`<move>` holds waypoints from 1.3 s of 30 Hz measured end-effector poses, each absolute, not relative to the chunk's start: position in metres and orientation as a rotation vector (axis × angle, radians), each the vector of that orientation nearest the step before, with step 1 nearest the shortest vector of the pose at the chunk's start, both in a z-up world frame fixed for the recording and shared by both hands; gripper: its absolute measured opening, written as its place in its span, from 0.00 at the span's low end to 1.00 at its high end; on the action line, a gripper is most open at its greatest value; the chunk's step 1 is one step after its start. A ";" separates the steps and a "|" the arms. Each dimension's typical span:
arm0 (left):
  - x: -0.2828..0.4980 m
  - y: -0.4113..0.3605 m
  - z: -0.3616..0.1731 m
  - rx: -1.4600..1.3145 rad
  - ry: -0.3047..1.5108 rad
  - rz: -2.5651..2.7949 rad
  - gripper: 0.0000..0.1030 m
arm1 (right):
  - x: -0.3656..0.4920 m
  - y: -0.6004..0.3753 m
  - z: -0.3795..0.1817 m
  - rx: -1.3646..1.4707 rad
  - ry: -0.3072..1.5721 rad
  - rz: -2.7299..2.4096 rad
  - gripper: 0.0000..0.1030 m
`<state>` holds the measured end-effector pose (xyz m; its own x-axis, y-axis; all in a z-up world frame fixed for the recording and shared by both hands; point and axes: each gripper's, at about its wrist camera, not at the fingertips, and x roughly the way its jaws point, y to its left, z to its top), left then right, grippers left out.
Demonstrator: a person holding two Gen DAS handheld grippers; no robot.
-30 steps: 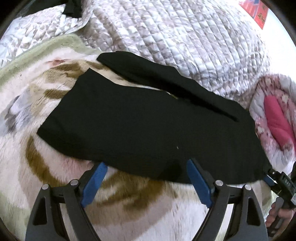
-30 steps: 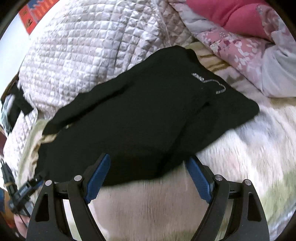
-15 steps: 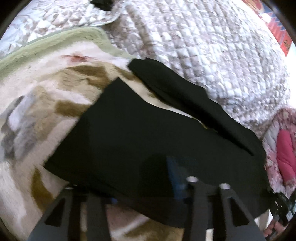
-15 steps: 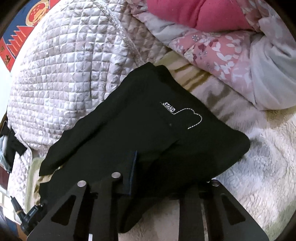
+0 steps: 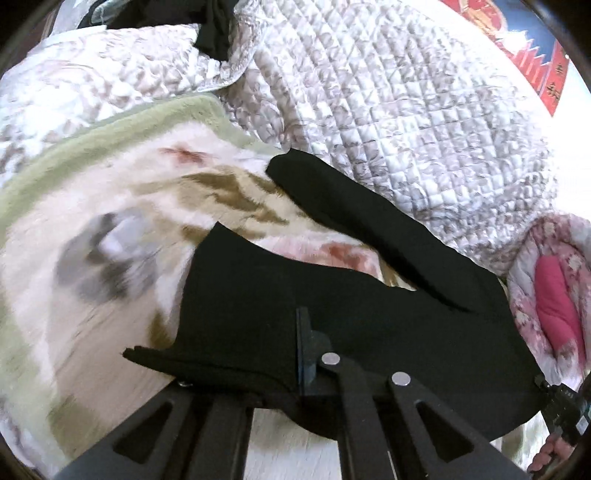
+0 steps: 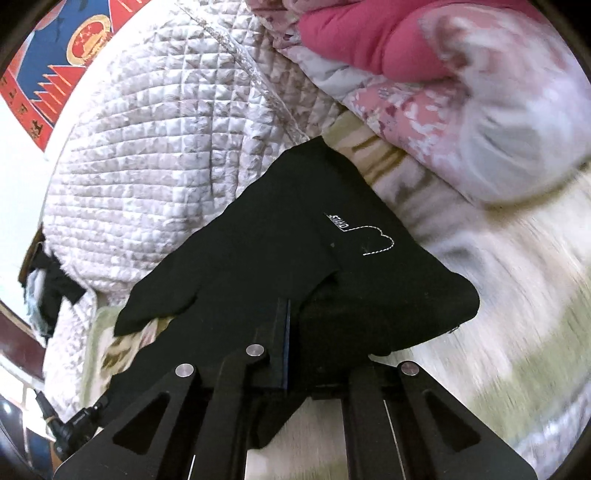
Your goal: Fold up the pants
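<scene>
Black pants [image 5: 332, 295] lie on a fluffy patterned blanket [image 5: 92, 258]. The near leg is lifted off the blanket and the far leg [image 5: 351, 206] still lies flat beside the quilt. My left gripper [image 5: 299, 373] is shut on the near edge of the pants towards the leg end. My right gripper [image 6: 291, 347] is shut on the near edge of the pants [image 6: 295, 251] towards the waist, where a white stitched logo [image 6: 365, 236] shows. The fingertips are buried in black cloth in both views.
A quilted grey-white cover [image 5: 388, 110] bulges behind the pants. A pink floral duvet [image 6: 424, 92] lies at the waist end. A dark garment [image 5: 214, 29] rests on the quilt at the far left. A red and blue poster [image 6: 55, 55] hangs on the wall.
Both grippers went from open at the near edge of the pants to shut on it. They have lifted that edge and carried it towards the far leg, baring blanket at the left.
</scene>
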<state>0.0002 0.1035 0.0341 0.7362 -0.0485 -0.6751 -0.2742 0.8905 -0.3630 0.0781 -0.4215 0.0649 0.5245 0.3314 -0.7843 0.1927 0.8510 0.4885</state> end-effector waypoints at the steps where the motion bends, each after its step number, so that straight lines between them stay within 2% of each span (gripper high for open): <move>1: -0.009 0.104 0.034 -0.459 0.740 0.128 0.03 | 0.068 -0.422 0.064 0.561 1.044 0.085 0.05; 9: -0.046 0.108 0.009 -0.456 0.816 0.137 0.03 | 0.026 -0.441 0.033 0.614 1.116 0.042 0.05; 14: -0.050 0.112 0.006 -0.483 0.807 0.142 0.05 | 0.024 -0.439 0.040 0.590 1.106 0.054 0.05; 18: -0.056 0.118 0.012 -0.493 0.774 0.154 0.05 | 0.015 -0.445 0.045 0.606 1.094 0.047 0.10; 22: -0.064 0.123 0.014 -0.479 0.780 0.216 0.11 | 0.005 -0.448 0.058 0.568 1.100 -0.006 0.12; 23: -0.067 0.125 0.014 -0.473 0.784 0.252 0.11 | 0.003 -0.449 0.062 0.553 1.099 -0.025 0.16; 28: -0.086 0.140 0.027 -0.464 0.739 0.383 0.12 | -0.005 -0.454 0.079 0.507 1.090 -0.100 0.20; 30: -0.090 0.142 0.035 -0.461 0.715 0.388 0.12 | -0.007 -0.459 0.085 0.510 1.056 -0.146 0.32; 32: -0.088 0.136 0.041 -0.454 0.705 0.348 0.12 | -0.008 -0.463 0.092 0.502 1.041 -0.193 0.38; 36: -0.073 0.104 0.048 -0.402 0.713 0.183 0.25 | 0.006 -0.442 0.105 0.459 1.026 -0.104 0.38; 39: -0.057 0.075 0.038 -0.367 0.781 0.038 0.27 | 0.019 -0.416 0.099 0.383 1.040 -0.019 0.38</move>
